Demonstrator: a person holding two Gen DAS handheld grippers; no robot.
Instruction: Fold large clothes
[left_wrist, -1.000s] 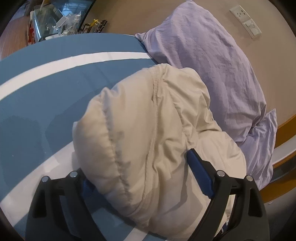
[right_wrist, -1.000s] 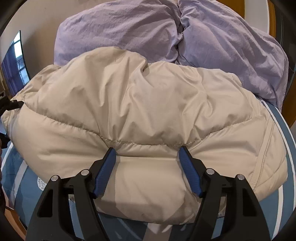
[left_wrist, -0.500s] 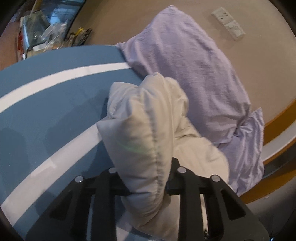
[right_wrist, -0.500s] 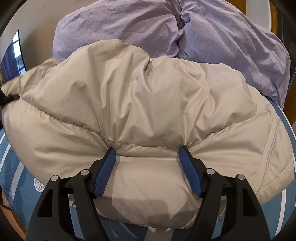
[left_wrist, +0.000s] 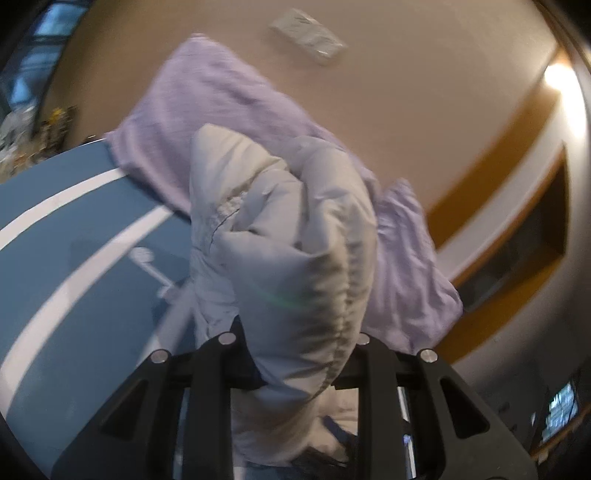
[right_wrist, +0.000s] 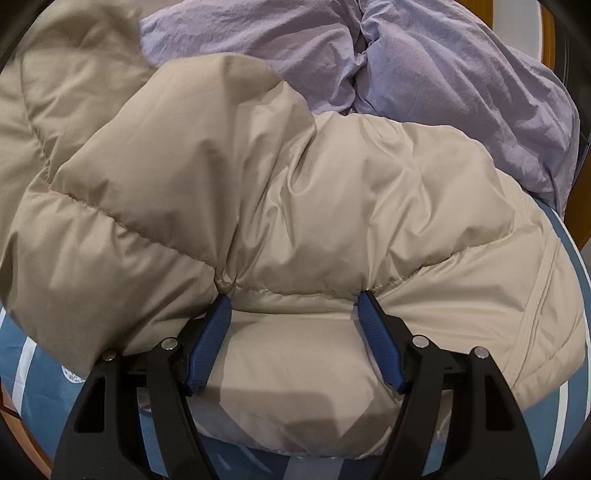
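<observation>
Puffy beige jacket (right_wrist: 295, 192), one end raised

A bed is carrying everything, its blue cover (left_wrist: 77, 229) showing white stripes. A beige puffer jacket (right_wrist: 295, 206) is lying on the cover, one part of it standing raised off it. Behind the jacket, crumpled lilac bedding (right_wrist: 424, 66) is lying heaped at the bed's far end.

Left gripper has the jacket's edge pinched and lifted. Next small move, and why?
Probably carry the left gripper across toward the jacket's middle to lay the fold: it is shut on a raised bunch, while the right gripper straddles the near hem, anchoring it.
</observation>
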